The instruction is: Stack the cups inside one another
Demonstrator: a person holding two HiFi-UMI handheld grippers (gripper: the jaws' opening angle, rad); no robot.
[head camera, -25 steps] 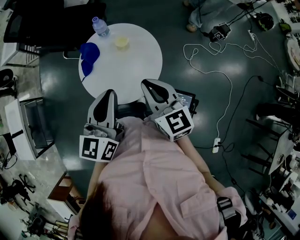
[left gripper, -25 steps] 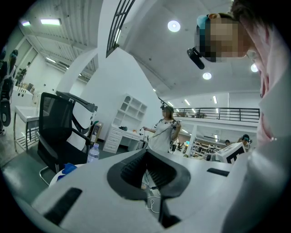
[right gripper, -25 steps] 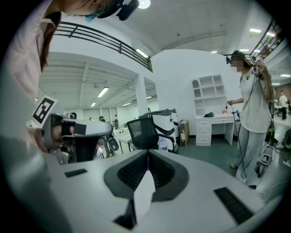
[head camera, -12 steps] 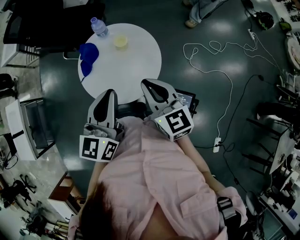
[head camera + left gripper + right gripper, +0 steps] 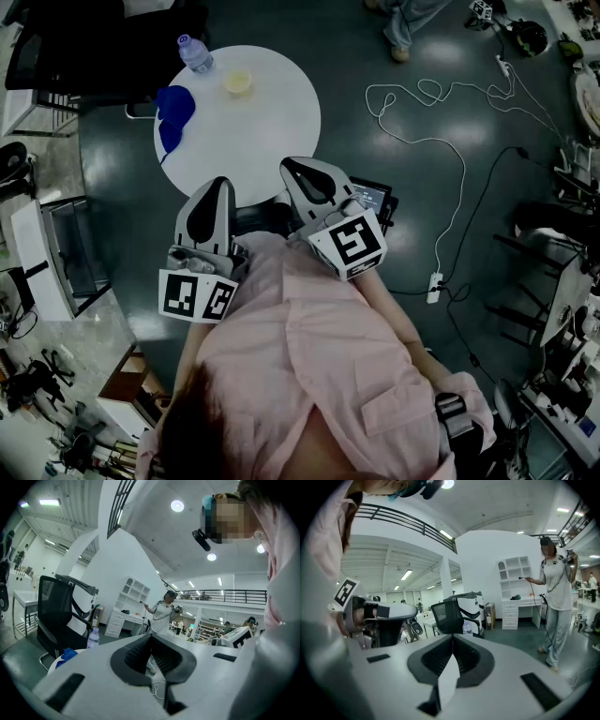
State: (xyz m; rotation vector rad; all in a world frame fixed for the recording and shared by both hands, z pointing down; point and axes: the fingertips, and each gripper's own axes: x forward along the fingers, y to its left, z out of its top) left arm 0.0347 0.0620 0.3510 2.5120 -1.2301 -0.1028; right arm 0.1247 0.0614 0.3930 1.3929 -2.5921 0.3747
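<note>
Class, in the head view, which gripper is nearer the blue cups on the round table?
Left. The left gripper points toward the table just below and right of the blue cups; the right gripper is farther right, beyond the left one.

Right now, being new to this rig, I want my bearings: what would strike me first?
The left gripper and right gripper, both shut and empty, are held at the person's chest. Ahead, a round white table carries blue cups at its left edge, a yellow cup and a bottle.

Table [image 5: 267, 141] far-left rim: bottle [image 5: 195, 53], cups [image 5: 174, 105]
</note>
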